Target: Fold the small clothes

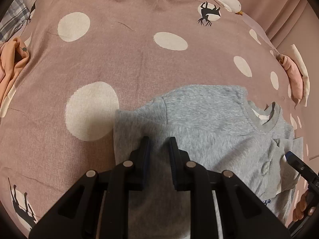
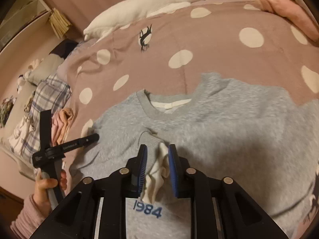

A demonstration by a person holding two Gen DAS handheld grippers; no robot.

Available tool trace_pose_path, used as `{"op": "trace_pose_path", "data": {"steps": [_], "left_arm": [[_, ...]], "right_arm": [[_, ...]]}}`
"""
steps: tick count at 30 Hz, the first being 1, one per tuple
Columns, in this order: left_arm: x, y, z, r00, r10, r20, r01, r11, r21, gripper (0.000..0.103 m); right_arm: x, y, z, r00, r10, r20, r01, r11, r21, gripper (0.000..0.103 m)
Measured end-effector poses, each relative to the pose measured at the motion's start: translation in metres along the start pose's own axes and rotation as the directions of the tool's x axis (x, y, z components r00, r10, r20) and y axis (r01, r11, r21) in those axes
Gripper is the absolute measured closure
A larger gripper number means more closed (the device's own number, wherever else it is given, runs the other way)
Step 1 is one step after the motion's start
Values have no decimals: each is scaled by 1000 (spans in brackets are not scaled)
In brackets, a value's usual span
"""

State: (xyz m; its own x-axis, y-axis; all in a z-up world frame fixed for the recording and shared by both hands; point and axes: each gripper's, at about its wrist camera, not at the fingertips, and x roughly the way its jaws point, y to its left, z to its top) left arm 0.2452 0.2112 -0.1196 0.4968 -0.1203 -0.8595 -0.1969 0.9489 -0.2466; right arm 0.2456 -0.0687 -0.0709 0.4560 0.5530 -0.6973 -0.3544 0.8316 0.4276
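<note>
Holding a small grey sweatshirt point(image 2: 199, 119) on a dusty-pink, white-dotted bedspread point(image 1: 119, 59), I work with two handheld grippers. It lies toward the near edge of the bed, neckline pointing at the far edge, a sleeve folded across the chest above the blue number 1984.

My right gripper point(image 2: 157, 167) has its jaws narrowed around the sleeve's ribbed cuff point(image 2: 148, 141) and a bunch of cream lining cloth, the blue pads pressing both sides. My left gripper point(image 1: 158, 159) hangs over the sweatshirt's other side, jaws partly apart with only flat grey fabric between them; I cannot tell whether they touch it.

I judge the garment light, soft and fleecy, limp enough to sag and bunch anywhere it is unsupported, and not fragile. The ribbed cuff, hem and shoulder seam look thicker and firmer, so those are the places I would pinch.

My own gripper bodies hide the hem and lower front. The far sleeve runs out of view. Fisheye bending distorts the edges, where a white goose plush point(image 2: 143, 6), pink clothes point(image 1: 295, 75) and plaid cloth point(image 2: 49, 95) sit near the bed's far and side edges.
</note>
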Motion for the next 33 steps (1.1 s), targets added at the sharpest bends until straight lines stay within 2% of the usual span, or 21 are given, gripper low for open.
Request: {"op": "trace_pose_path", "data": {"steps": [2, 5, 8, 13, 14, 16, 18, 19, 20, 21, 22, 25, 27, 28, 30, 32, 33], "left_arm": [[0, 1, 0, 1000, -3, -1, 3, 1000, -4, 82], [0, 2, 0, 1000, -6, 2, 6, 1000, -3, 82], [0, 1, -1, 1000, -4, 3, 4, 1000, -4, 82], [0, 2, 0, 1000, -9, 0, 9, 1000, -7, 82], [0, 2, 0, 1000, -8, 0, 8, 1000, -7, 82], [0, 2, 0, 1000, -7, 0, 7, 1000, -7, 82], [0, 2, 0, 1000, -9, 0, 9, 1000, -9, 82], [0, 2, 0, 1000, -10, -1, 10, 1000, -10, 82], [0, 2, 0, 1000, -10, -2, 10, 1000, -11, 82], [0, 2, 0, 1000, -10, -3, 10, 1000, -11, 82], [0, 1, 0, 1000, -10, -3, 10, 1000, -10, 82], [0, 1, 0, 1000, -9, -2, 9, 1000, -10, 82], [0, 1, 1, 1000, -7, -2, 7, 1000, -8, 82], [0, 1, 1, 1000, -6, -2, 6, 1000, -7, 82], [1, 0, 1, 1000, 3, -4, -3, 1000, -4, 82], [1, -1, 2, 1000, 9, -4, -9, 1000, -2, 82], [0, -2, 2, 1000, 11, -5, -11, 1000, -1, 82]], "right_arm": [[5, 1, 1, 999, -31, -11, 31, 999, -19, 80], [0, 10, -4, 1000, -28, 4, 28, 998, -54, 80], [2, 15, -7, 1000, 0, -20, -2, 996, -89, 80], [5, 11, 5, 1000, -18, -5, 18, 995, -103, 79], [8, 9, 8, 1000, -16, -14, 15, 995, -98, 77], [17, 5, 10, 999, -1, -47, -4, 996, -92, 59], [24, 5, 8, 997, 19, -71, -26, 994, -105, 59], [27, 7, 6, 996, 25, -83, -35, 992, -118, 60], [27, 10, 4, 996, 18, -87, -30, 990, -135, 67], [25, 16, 1, 996, 8, -87, -23, 985, -171, 90], [22, 19, -1, 997, 7, -76, -21, 981, -194, 93], [3, 26, -2, 999, 31, -39, -38, 976, -216, 95], [-8, 19, 1, 999, 45, -23, -48, 985, -163, 95], [-8, 12, 2, 998, 46, -38, -50, 991, -124, 95], [4, -1, 1, 996, -31, -82, 23, 995, -93, 95], [18, -12, -2, 988, -39, -151, 33, 998, -45, 95], [18, -16, -2, 987, -46, -152, 43, 999, -23, 94]]}}
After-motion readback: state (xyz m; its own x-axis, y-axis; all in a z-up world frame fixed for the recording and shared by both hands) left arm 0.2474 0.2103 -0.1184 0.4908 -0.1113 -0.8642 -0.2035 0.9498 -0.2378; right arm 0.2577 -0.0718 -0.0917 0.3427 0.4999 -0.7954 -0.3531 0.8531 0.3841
